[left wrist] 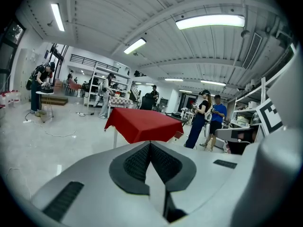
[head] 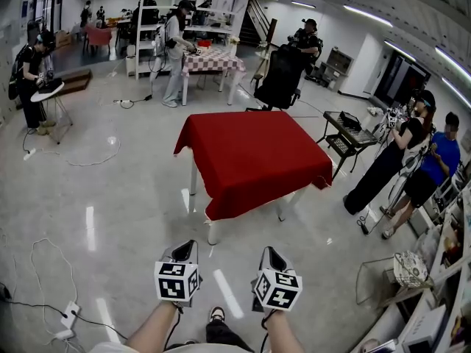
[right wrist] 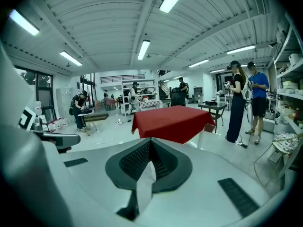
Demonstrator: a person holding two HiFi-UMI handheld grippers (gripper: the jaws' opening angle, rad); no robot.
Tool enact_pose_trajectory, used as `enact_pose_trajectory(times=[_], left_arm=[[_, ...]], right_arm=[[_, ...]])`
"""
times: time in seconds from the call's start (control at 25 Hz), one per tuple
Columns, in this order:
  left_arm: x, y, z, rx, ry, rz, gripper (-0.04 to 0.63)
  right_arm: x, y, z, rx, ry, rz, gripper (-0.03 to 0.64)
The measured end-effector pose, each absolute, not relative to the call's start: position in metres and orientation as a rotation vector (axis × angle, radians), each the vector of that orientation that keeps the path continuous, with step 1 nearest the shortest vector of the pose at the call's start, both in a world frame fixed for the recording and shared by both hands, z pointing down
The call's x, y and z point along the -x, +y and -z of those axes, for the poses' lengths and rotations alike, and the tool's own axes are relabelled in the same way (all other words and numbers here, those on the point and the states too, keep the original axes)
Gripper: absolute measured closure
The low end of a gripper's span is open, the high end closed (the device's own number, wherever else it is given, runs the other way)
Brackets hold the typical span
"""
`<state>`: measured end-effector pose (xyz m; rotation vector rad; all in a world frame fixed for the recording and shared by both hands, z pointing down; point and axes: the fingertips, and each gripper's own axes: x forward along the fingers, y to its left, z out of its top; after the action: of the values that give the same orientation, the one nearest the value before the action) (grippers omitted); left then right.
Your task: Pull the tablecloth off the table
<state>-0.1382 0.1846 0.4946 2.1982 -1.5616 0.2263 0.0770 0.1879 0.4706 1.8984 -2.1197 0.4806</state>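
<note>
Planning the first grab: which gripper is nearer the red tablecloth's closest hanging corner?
Left. The left gripper hangs short of the tablecloth corner, slightly to its left; the right gripper is as far back but well off to its right.

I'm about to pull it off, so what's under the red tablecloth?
White legs show below the tablecloth, standing on the floor. The tabletop is wholly covered, so it cannot be seen.

Head camera high up, looking forward and steeply down, red tablecloth [head: 254, 157] well ahead, both gripper cameras low, left gripper [head: 185, 247] and right gripper [head: 271, 252] side by side, each view facing along its fingers [left wrist: 135, 162] toward that same distant cloth.
</note>
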Motion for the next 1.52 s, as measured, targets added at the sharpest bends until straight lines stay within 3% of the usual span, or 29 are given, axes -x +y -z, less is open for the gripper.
enact_pose_trajectory(times=[0.92,1.52], left_arm=[[0.081,0.03,-0.498,-2.161,-1.604,-0.27,0.58],[0.057,-0.007,-0.496,-2.144,-1.633,-0.324,0.58]], right_arm=[[-0.137,0.021,-0.473,-1.856,-2.176,-0.516,0.592],[-0.178,-0.008,-0.488,-1.875,-2.179,-0.615,0.592]])
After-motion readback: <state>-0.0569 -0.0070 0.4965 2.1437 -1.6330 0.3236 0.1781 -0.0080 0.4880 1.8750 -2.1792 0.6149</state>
